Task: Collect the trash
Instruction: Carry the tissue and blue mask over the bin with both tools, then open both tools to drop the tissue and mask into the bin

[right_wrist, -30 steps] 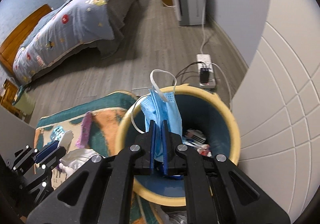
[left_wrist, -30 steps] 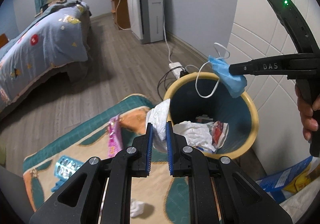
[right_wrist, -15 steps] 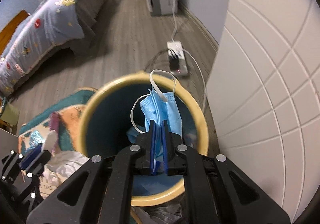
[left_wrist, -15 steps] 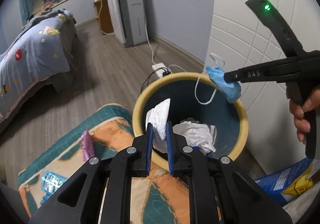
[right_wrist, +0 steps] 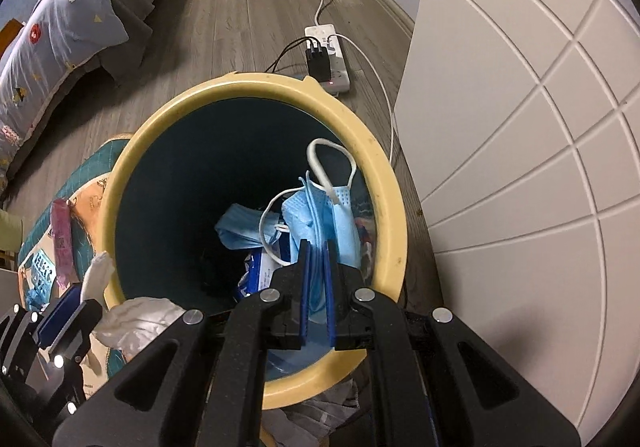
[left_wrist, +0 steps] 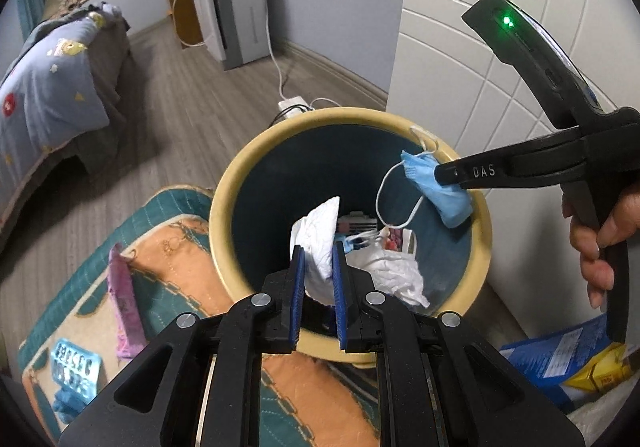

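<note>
Two grippers are hovering over the yellow-rimmed bin [left_wrist: 224, 231], the left gripper [left_wrist: 316, 275] pinching a crumpled white tissue [left_wrist: 320, 235], the right gripper [right_wrist: 316, 271] pinching a blue face mask [right_wrist: 332, 219], so spreading both jaws is probably next.

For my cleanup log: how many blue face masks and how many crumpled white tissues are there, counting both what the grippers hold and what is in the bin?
blue face masks: 2, one in the right gripper, one lying in the bin
crumpled white tissues: 2, one in the left gripper, one lying in the bin
Total: 4
</note>
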A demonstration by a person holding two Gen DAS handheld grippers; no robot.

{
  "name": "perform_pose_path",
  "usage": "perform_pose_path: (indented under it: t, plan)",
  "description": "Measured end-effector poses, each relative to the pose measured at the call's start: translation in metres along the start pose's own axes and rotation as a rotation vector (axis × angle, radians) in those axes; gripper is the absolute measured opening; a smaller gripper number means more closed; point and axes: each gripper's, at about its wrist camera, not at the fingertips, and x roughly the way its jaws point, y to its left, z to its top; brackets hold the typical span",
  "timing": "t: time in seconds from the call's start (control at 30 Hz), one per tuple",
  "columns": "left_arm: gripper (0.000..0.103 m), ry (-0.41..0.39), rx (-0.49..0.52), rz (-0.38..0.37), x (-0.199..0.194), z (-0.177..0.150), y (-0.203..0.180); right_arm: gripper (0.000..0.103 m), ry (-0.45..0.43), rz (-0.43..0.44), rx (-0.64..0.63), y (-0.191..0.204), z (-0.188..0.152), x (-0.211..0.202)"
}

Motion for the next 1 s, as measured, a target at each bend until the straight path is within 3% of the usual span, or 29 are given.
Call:
perform_pose_path:
  t: [0.33, 0.5, 0.67, 0.83, 1.0]
  plan:
    - [0.014, -0.008, 0.007, 0.0, 0.009, 0.003, -0.001, 0.006, -0.122, 0.06, -0.007, 0.011, 0.01, -0.011]
    - [0.021, -0.002, 0.021, 0.0, 0.01, 0.003, -0.001, 0.006, -0.167, 0.078, 0.005, 0.01, 0.016, -0.014]
    - [0.045, -0.009, 0.03, 0.011, 0.011, 0.001, -0.003, 0.007, -0.242, 0.077, 0.011, 0.009, 0.019, -0.025]
    - [0.06, -0.017, 0.027, 0.02, 0.008, 0.002, -0.002, 0.01, -0.281, 0.082, 0.018, 0.008, 0.021, -0.033]
    - [0.077, -0.037, 0.026, 0.043, 0.0, 0.003, 0.0, 0.044, -0.293, 0.059, 0.029, 0.008, 0.02, -0.038]
